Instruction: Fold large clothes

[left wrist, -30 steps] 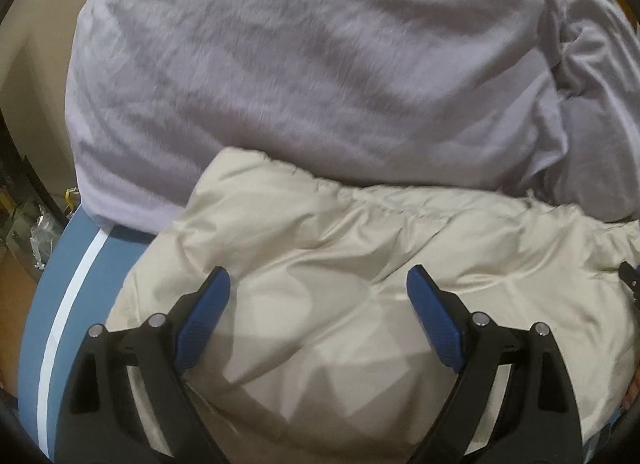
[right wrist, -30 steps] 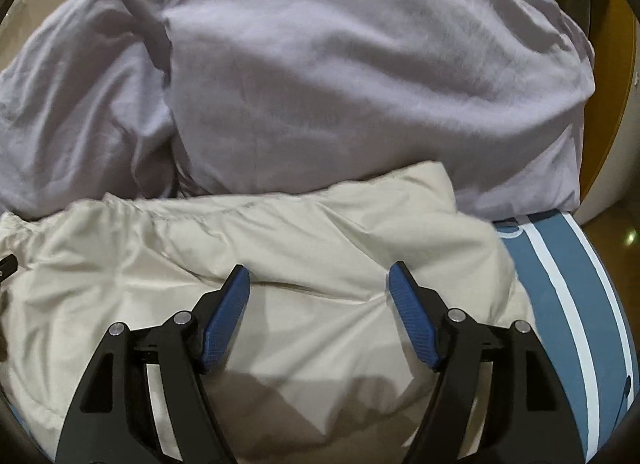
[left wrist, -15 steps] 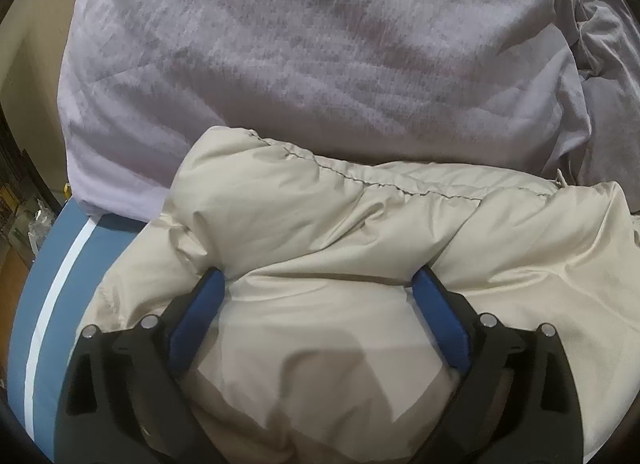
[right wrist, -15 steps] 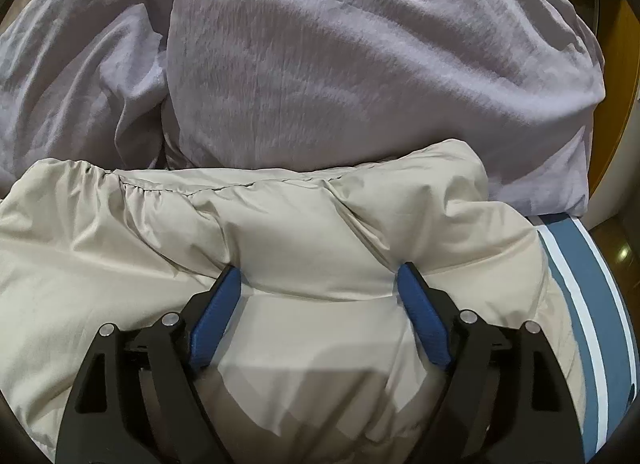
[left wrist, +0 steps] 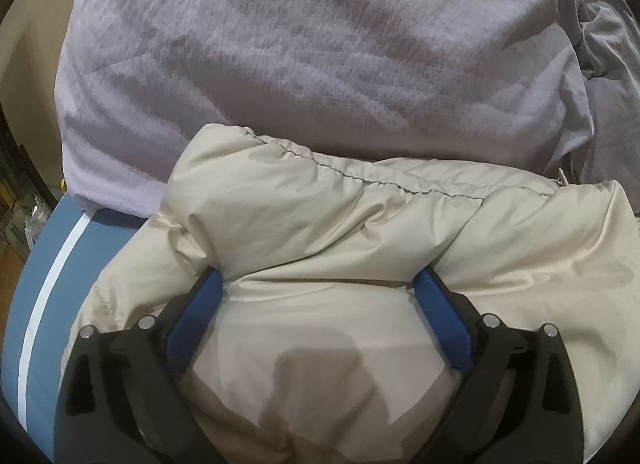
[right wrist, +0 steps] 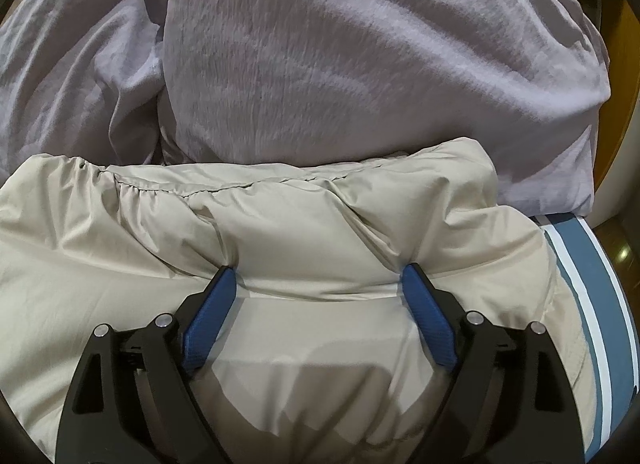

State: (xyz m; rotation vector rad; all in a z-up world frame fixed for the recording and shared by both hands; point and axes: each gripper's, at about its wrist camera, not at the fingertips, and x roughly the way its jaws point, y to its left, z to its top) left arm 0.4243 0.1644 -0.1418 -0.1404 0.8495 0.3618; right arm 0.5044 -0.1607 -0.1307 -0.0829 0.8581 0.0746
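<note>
Lying on a blue white-striped bed (left wrist: 52, 264), puffy beige padded jacket (left wrist: 360, 232) against lilac crumpled duvet (left wrist: 300, 56), left tool (left wrist: 318, 284) and right tool (right wrist: 318, 278) spread wide, tips pressed into jacket, gripping nothing, wooden floor (right wrist: 624, 252) beside.

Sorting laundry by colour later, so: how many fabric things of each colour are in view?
Beige: 1, the puffy jacket
Lavender: 2, the pillow and the crumpled bedding beside it
Blue with white stripe: 1, the sheet underneath
Total: 4
</note>
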